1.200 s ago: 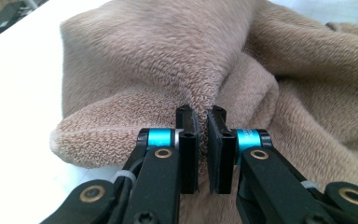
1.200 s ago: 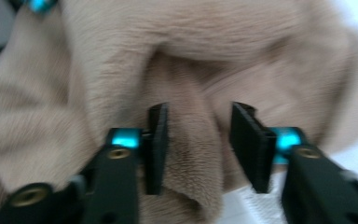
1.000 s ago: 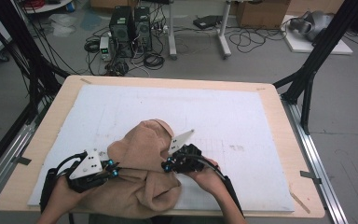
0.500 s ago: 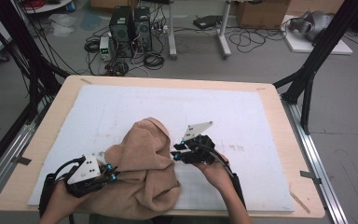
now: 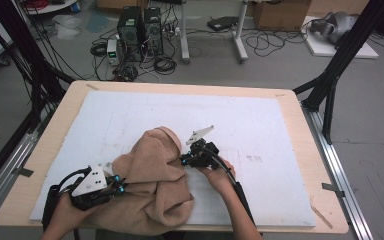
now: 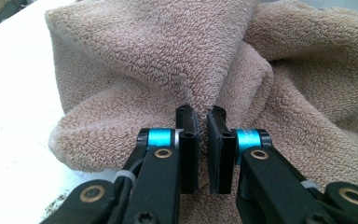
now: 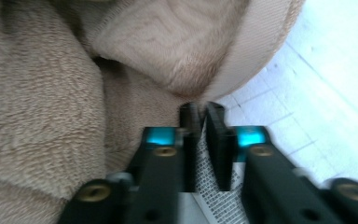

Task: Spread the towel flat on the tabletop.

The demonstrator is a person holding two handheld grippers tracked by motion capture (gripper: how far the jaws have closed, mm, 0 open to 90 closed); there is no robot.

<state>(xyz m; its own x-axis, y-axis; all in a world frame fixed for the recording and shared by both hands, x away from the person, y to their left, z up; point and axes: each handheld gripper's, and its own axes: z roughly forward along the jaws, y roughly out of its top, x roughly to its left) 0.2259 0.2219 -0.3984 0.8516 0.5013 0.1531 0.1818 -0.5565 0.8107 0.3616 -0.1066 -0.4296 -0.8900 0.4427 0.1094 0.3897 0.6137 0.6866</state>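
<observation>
Pale wooden tabletop (image 5: 310,130) under a large white foam board (image 5: 260,120) marked with faint pencil lines and a few dark smudges. Beyond the far edge, grey floor (image 5: 280,65) strewn with black cables (image 5: 275,42). Two black computer towers (image 5: 140,25) side by side, small white box (image 5: 113,50) just beside them. White desk legs (image 5: 237,35) nearby. Black metal frame struts (image 5: 340,60) at both sides. Brown cardboard box (image 5: 275,12) farther back.

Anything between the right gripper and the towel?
Nothing visible. The right gripper sits at the towel's right edge, its fingers closed at a fold with the white mat beside them. Whether they pinch cloth is unclear.
</observation>
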